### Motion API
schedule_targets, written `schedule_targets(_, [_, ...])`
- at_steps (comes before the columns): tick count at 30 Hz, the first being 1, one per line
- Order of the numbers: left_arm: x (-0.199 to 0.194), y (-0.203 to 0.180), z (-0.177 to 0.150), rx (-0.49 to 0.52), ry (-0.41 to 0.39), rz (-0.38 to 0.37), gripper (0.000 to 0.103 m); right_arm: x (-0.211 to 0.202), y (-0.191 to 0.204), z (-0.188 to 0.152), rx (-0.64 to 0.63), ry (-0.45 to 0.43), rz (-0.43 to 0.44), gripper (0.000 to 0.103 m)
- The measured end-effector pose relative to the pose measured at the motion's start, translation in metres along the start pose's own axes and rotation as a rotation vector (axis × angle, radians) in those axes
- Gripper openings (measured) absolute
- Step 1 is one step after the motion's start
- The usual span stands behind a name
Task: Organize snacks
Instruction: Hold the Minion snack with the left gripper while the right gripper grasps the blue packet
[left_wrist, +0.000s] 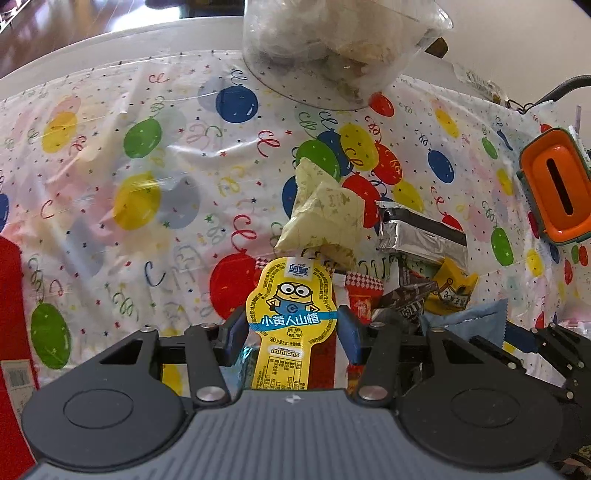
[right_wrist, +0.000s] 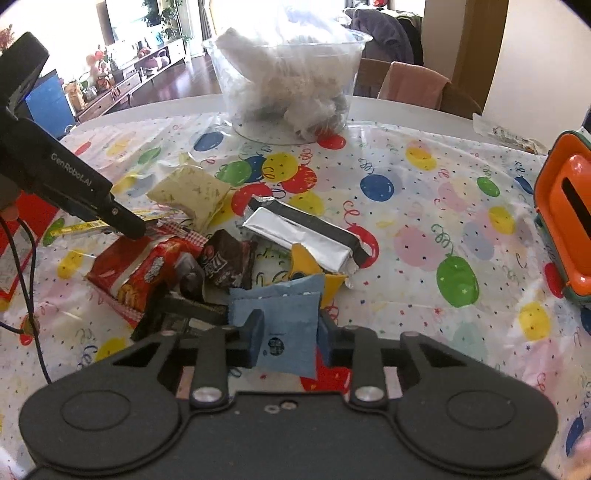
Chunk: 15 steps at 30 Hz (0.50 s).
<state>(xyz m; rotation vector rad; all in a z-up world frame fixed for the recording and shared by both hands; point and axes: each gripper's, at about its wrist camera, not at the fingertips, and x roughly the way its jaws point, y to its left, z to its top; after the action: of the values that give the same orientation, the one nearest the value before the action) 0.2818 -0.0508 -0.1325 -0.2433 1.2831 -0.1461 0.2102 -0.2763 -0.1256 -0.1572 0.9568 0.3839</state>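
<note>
My left gripper (left_wrist: 291, 328) is shut on a yellow Minions snack pack (left_wrist: 291, 306) and holds it above the snack pile. My right gripper (right_wrist: 290, 332) is shut on a blue packet (right_wrist: 291, 325), low over the table. The pile on the balloon tablecloth holds a pale yellow pouch (right_wrist: 188, 192), a silver and black bar (right_wrist: 306, 236), a dark chocolate packet (right_wrist: 229, 262), a red biscuit pack (right_wrist: 144, 269) and a yellow wrapper (right_wrist: 306, 262). A clear plastic tub (right_wrist: 288, 85) with wrapped snacks stands at the back. The left gripper's arm (right_wrist: 55, 173) shows in the right wrist view.
An orange and green box (right_wrist: 565, 221) with a slot stands at the right edge. A red box (left_wrist: 11, 332) lies at the left. A small clear bag (right_wrist: 509, 133) lies at the far right. Chairs with clothes stand behind the round table (right_wrist: 406, 107).
</note>
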Motion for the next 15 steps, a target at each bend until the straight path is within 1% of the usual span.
schedule_targets(4, [-0.009,0.005,-0.006,-0.01,-0.012,-0.007,0.051,-0.014,0.001,-0.009,0.03,-0.01,0.005,0.022])
schedule_targets(7, [-0.016,0.007,-0.01,-0.015,-0.022,-0.012,0.051,-0.021,0.001,-0.017,0.038,-0.005,0.024,0.021])
schedule_targets(11, [-0.025,0.007,-0.016,-0.011,-0.034,-0.018,0.051,-0.027,0.002,-0.025,-0.013,0.013,0.052,0.021])
schedule_targets(15, [-0.035,0.005,-0.022,-0.006,-0.042,-0.035,0.051,-0.029,-0.002,-0.024,-0.079,0.019,0.071,0.022])
